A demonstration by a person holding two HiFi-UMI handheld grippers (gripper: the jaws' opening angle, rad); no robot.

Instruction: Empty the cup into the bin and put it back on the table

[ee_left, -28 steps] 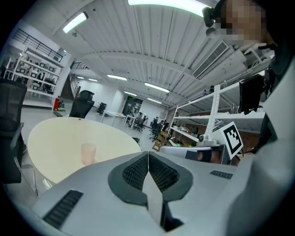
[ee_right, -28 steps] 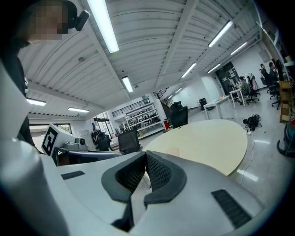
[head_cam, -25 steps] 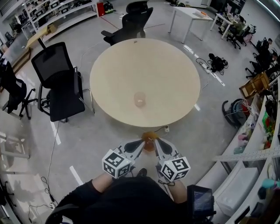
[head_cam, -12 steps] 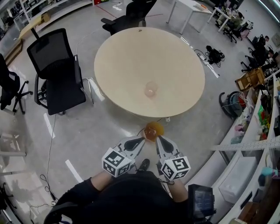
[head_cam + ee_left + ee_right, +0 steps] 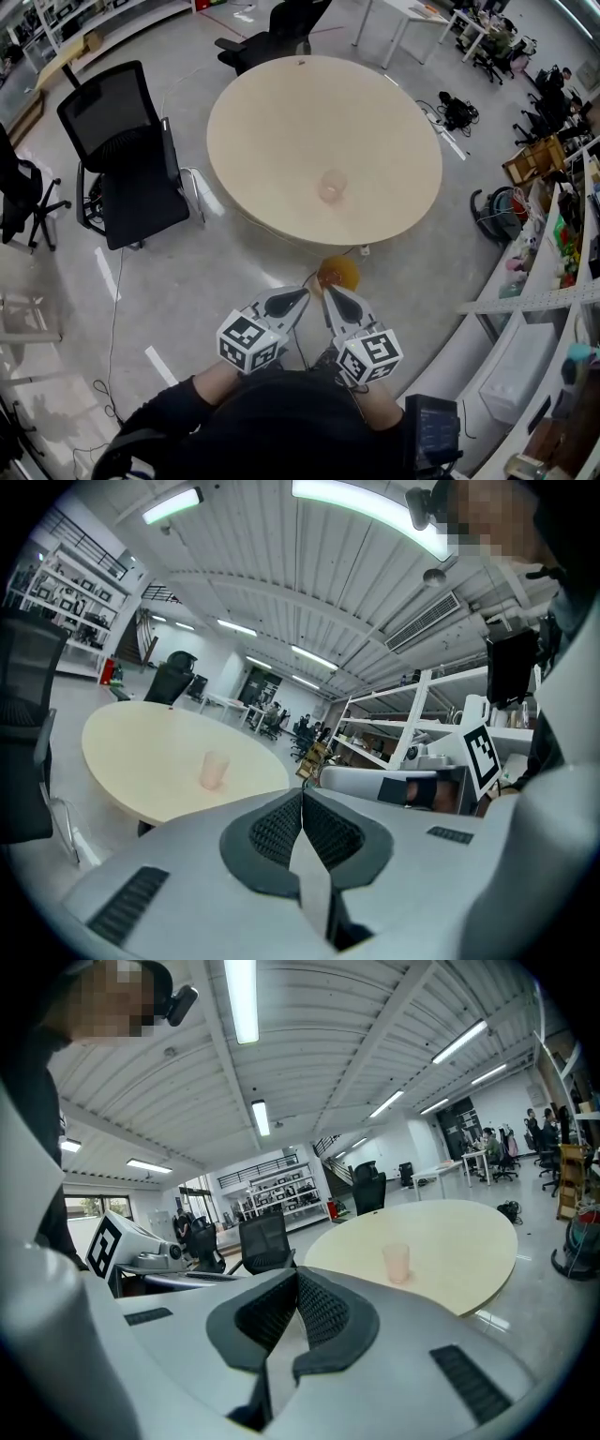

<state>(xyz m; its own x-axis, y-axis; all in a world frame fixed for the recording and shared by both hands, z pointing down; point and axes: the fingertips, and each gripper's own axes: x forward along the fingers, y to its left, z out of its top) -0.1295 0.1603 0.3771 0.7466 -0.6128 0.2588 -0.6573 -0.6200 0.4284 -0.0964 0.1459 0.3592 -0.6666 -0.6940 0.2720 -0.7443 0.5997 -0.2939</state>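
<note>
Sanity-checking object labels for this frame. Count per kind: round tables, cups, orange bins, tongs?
round table: 1
cup: 1, on the table
orange bin: 1, on the floor by the table's near edge
tongs: 2, left tongs and right tongs, both shut, empty
Total: 5

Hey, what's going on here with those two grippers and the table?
A person holds the left gripper and the right gripper side by side, short of the round table. The jaws of both are shut, with nothing between them. The cup stands upright on the table, untouched. An orange bin sits on the floor by the table's near edge, just past the gripper tips. The cup has not been picked up yet.
</note>
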